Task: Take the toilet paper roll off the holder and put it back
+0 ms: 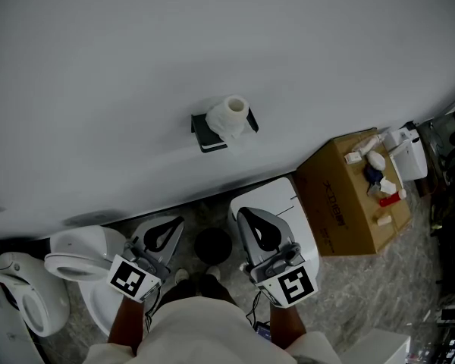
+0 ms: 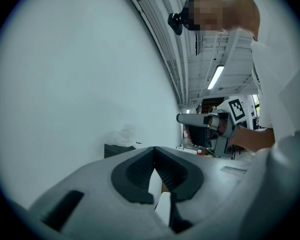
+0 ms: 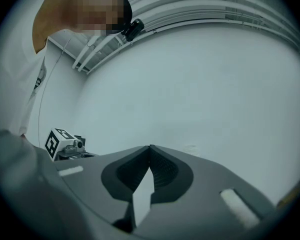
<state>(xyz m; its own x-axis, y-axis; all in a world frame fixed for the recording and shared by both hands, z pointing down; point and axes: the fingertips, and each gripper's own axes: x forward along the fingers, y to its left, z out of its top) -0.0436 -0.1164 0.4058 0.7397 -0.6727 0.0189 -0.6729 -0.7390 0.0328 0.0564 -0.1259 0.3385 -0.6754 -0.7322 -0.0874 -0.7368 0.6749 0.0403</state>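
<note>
On my head view a plain white wall (image 1: 212,44) fills the upper half. At about four o'clock a brown cardboard box (image 1: 337,203) stands on the mottled floor (image 1: 356,279), with small white containers, a blue item (image 1: 373,175) and a red one (image 1: 389,199) lying on its top. At eight o'clock I see a white toilet (image 1: 76,255) with another white fixture (image 1: 23,298) just beside it, and near six o'clock a round black object (image 1: 212,245) on the floor.
</note>
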